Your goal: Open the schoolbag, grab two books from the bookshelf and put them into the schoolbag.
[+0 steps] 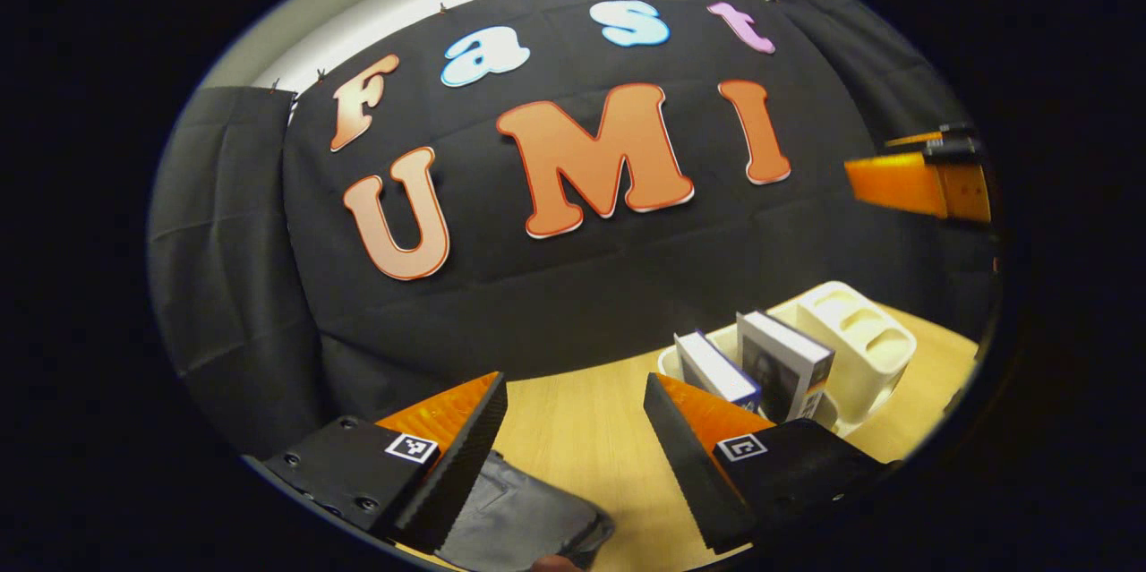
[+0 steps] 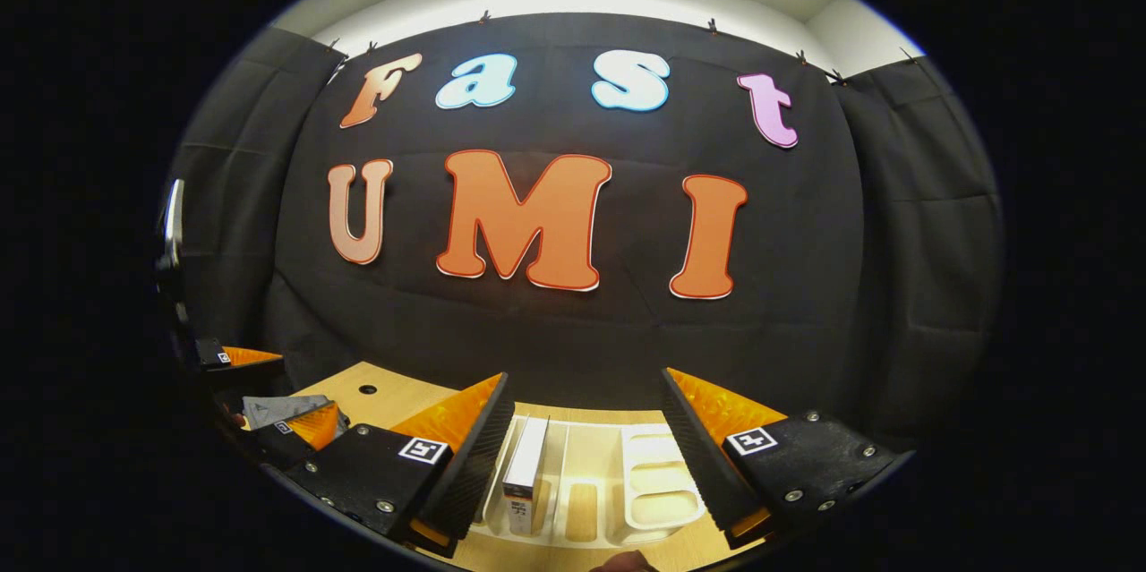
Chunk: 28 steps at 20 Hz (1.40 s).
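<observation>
In the left gripper view my left gripper (image 1: 573, 379) is open above the wooden table (image 1: 582, 438). The black schoolbag (image 1: 524, 518) lies low between its fingers, partly under the left one. To the right stands a white bookshelf rack (image 1: 859, 339) with two upright books (image 1: 716, 371) (image 1: 788, 362). In the right gripper view my right gripper (image 2: 584, 375) is open over the rack (image 2: 658, 487), with one book (image 2: 524, 465) by its left finger. My left gripper (image 2: 269, 393) shows at the far left, a grey piece of the bag (image 2: 277, 411) between its fingers.
The rack's right compartments (image 1: 882, 344) hold nothing. A finger of the right gripper (image 1: 895, 184) hangs high at the right of the left gripper view. A small hole (image 2: 368, 390) marks the tabletop. Black cloth walls close the back and sides.
</observation>
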Each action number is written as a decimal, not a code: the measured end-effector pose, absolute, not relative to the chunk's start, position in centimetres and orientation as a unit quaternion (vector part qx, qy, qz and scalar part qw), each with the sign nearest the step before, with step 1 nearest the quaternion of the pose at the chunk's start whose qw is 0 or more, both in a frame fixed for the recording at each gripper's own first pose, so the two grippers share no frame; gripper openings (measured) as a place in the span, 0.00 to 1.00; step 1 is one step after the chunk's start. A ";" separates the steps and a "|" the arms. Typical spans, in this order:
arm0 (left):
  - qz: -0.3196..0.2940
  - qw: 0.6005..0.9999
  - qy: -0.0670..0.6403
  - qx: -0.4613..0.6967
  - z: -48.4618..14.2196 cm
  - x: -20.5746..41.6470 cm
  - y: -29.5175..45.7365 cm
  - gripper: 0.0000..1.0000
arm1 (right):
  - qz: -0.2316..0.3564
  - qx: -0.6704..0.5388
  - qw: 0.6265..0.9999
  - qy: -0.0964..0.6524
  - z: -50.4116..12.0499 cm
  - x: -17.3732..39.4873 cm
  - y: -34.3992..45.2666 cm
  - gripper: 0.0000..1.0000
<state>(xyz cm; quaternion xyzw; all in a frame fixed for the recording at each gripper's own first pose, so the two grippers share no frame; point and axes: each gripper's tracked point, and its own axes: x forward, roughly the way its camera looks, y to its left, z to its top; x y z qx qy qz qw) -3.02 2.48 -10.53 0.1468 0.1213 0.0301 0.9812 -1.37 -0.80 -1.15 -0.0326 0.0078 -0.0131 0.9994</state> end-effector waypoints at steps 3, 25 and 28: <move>0.037 0.966 0.183 0.179 -14.8 -4.3 3.0 0.98 | -0.009 -0.029 0.999 0.013 -1.7 -1.6 -1.2 0.97; 0.112 0.804 0.344 0.471 -32.6 -12.9 11.3 0.95 | 0.045 -0.037 0.998 0.032 -4.5 -2.3 -4.7 0.97; 0.129 0.795 0.335 0.488 -32.5 -12.9 11.9 0.94 | 0.050 -0.040 0.997 0.033 -4.7 -2.5 -5.1 0.97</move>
